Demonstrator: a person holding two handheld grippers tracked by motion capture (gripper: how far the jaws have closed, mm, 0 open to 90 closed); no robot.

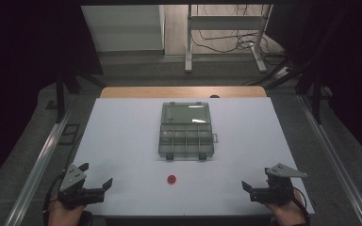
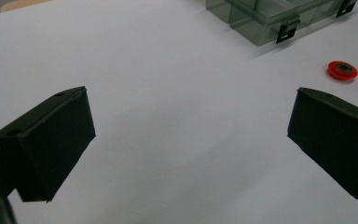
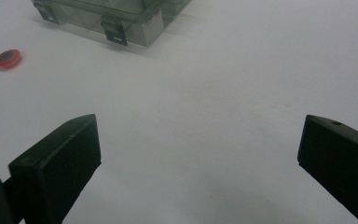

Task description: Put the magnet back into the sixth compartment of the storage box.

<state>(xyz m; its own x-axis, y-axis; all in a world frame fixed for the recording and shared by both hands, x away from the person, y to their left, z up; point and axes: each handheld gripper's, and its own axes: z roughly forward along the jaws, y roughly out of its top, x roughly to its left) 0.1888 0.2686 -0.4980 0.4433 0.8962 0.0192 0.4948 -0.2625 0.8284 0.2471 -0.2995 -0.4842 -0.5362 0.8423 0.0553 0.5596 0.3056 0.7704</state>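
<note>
A small red disc (image 1: 171,179) with a dark centre lies on the white table (image 1: 122,141), near the front edge. Behind it stands a clear grey compartment box (image 1: 186,139) with its lid swung back. My left gripper (image 1: 95,175) rests at the front left, open, nothing between its jaws. At the front right, my right gripper (image 1: 255,177) is also open and empty. In the left gripper view the disc (image 2: 342,70) sits ahead to the right, past the gripper (image 2: 191,116), below the box (image 2: 270,16). The right gripper view has the disc (image 3: 7,58) far left, the box (image 3: 116,16) at the top, the gripper (image 3: 200,140) low.
Metal rails (image 1: 42,160) run along both sides of the table. A wooden strip (image 1: 184,92) borders its far edge. Beyond it stand a white frame's legs (image 1: 188,52) and loose cables (image 1: 226,42) on the floor.
</note>
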